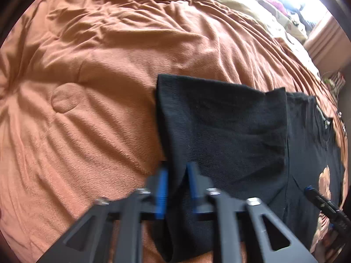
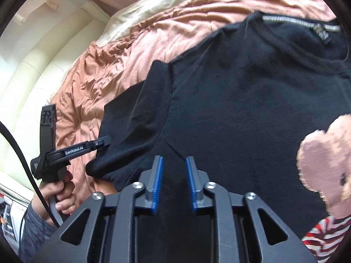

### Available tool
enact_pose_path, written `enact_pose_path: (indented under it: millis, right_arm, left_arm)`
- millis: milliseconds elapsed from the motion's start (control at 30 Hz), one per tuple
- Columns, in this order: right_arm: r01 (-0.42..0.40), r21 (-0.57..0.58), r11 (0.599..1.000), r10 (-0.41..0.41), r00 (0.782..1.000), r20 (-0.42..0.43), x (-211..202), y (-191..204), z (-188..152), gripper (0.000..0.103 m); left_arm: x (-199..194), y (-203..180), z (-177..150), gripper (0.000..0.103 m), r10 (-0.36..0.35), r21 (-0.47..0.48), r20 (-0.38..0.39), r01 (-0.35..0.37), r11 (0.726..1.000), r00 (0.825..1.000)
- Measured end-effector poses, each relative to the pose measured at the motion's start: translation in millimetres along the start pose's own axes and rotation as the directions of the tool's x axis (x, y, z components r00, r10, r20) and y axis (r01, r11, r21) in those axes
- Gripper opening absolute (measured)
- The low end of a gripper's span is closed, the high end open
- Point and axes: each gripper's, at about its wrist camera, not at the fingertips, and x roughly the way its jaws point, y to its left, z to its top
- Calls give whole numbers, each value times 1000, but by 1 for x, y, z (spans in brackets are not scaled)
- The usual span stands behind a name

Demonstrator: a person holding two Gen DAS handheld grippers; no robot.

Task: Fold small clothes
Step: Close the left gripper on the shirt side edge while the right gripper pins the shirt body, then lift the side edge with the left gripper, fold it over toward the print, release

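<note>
A black T-shirt (image 2: 241, 100) with a teddy-bear print (image 2: 324, 171) lies flat on the orange bedspread (image 1: 98, 65). Its left sleeve (image 1: 219, 127) spreads out toward the bed's middle. My left gripper (image 1: 177, 182) is at the sleeve's hem with a fold of black cloth caught between its blue pads (image 1: 162, 188). The right wrist view shows this gripper (image 2: 105, 141) from the side, at the sleeve's edge, held by a hand (image 2: 59, 192). My right gripper (image 2: 174, 171) hovers over the shirt near the armpit seam, jaws a little apart, nothing between them.
A cream sheet (image 2: 166, 4) and a padded cream headboard (image 2: 43, 70) border the bedspread. A red-and-white striped cloth (image 2: 324, 239) lies by the shirt's lower part. A black cable (image 2: 24, 166) runs past the hand. Clutter sits beyond the bed's far corner (image 1: 335, 81).
</note>
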Motion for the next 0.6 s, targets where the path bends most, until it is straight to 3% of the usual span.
enact_pose_path:
  millis: [67, 333, 600]
  right_arm:
    - [-24, 28, 999, 24, 1000, -8, 6, 0, 2, 5]
    - [-65, 86, 994, 72, 995, -71, 36, 3, 4, 5]
    - [-84, 95, 992, 93, 991, -96, 52, 1, 14, 3]
  left_arm:
    - [-10, 1, 0, 7, -32, -9, 18, 32, 999, 999]
    - [-53, -28, 6, 7, -75, 56, 76, 71, 996, 994]
    - [-99, -79, 11, 6, -166, 147, 116, 148, 978, 979]
